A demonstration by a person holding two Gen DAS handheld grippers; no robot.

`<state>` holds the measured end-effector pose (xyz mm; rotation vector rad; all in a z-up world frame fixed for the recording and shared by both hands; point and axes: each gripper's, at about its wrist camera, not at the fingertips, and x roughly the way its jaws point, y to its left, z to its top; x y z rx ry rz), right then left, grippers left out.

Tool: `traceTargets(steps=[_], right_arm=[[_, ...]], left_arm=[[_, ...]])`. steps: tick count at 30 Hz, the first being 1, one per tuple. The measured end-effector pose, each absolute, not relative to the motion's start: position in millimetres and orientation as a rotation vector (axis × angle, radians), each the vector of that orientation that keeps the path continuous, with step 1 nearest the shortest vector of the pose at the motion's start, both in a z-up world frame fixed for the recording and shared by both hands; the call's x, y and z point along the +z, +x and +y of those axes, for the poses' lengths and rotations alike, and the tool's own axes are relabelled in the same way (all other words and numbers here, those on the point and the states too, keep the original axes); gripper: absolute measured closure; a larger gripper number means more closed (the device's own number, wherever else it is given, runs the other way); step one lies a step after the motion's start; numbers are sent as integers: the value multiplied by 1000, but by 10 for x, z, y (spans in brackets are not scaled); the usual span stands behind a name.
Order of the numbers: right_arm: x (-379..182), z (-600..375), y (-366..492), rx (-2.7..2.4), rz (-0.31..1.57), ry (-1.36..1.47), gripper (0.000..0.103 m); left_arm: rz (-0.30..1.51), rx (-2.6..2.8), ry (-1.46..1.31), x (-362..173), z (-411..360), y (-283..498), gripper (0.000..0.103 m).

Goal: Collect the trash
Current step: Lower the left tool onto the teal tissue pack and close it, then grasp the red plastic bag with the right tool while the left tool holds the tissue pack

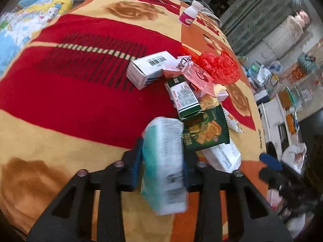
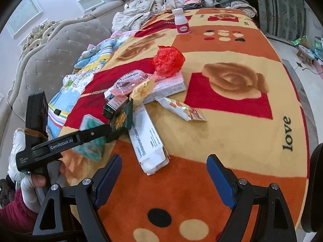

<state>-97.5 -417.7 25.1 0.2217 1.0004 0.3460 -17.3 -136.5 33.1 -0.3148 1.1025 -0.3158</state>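
Teal pack: teal-and-white wrapped pack [image 1: 164, 167] held between the pads of the left gripper [image 1: 163, 166], at the near edge of the trash pile, lifted at a tilt over the blanket [image 1: 66, 104].
Left gripper: jaws clamped on the pack's two sides; no earlier view to compare.
Right gripper: [image 2: 164, 178] jaws wide apart, nothing between them, over the orange part of the blanket, near the white carton [image 2: 150, 141].
Pile: green snack bag [image 1: 206, 131] just right of the pack; green-and-white box [image 1: 184, 98] beyond it; barcode box [image 1: 147, 69] further left; red plastic bag [image 1: 221, 66] at the far right; orange sachet [image 2: 182, 109] apart on the right.
Bottle: white with pink label [image 1: 189, 14], upright, well apart at the far end.
Hand: gloved [image 2: 33, 187], holding the left gripper's handle.
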Motion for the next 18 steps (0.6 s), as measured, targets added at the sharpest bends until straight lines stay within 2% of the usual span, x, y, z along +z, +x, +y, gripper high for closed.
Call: traceTargets(steps=[2,10,18], right_arm=[[270,-4152,-918,347,992,216,19],[405,-4095,-496,338,948,229,19],[519,-4015,356,280,956,243,19]], left_arm=[[1100,-336,-304,379,-1316,-187,80],[1029,-350,-297,708,-1154,-128,81],[999,-381,-277,853,-1258,11,81]])
